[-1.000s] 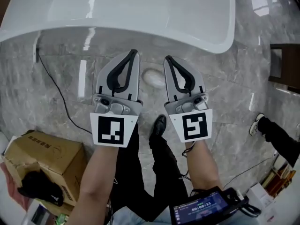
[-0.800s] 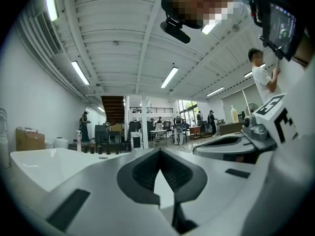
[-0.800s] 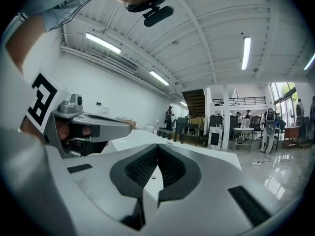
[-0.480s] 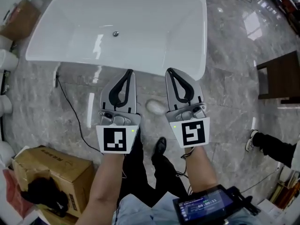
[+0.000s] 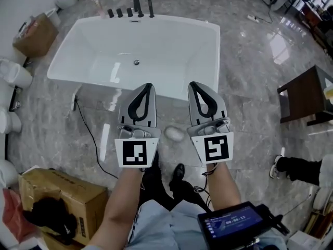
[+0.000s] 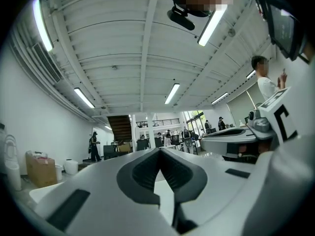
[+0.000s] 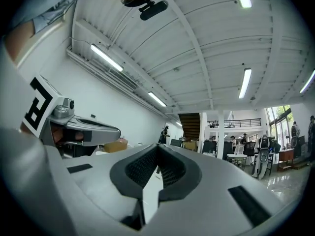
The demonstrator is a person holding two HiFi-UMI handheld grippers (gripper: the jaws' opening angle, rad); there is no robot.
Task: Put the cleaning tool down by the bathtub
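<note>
The white bathtub stands empty on the grey marble floor, in the upper half of the head view. A small pale oval thing lies on the floor in front of the tub. It shows between my two grippers; I cannot tell what it is. My left gripper and right gripper are held side by side above the floor. Both are shut with nothing between the jaws. In the left gripper view and the right gripper view the tips meet and point up into the hall.
A black cable runs across the floor from the tub's left end. A cardboard box sits at lower left and a dark wooden table at right. Another person's foot is at right. Black taps stand behind the tub.
The head view has drawn back and up, so the whole tub now shows instead of its near rim. Both grippers stay shut, side by side; the pale thing stays on the floor.
</note>
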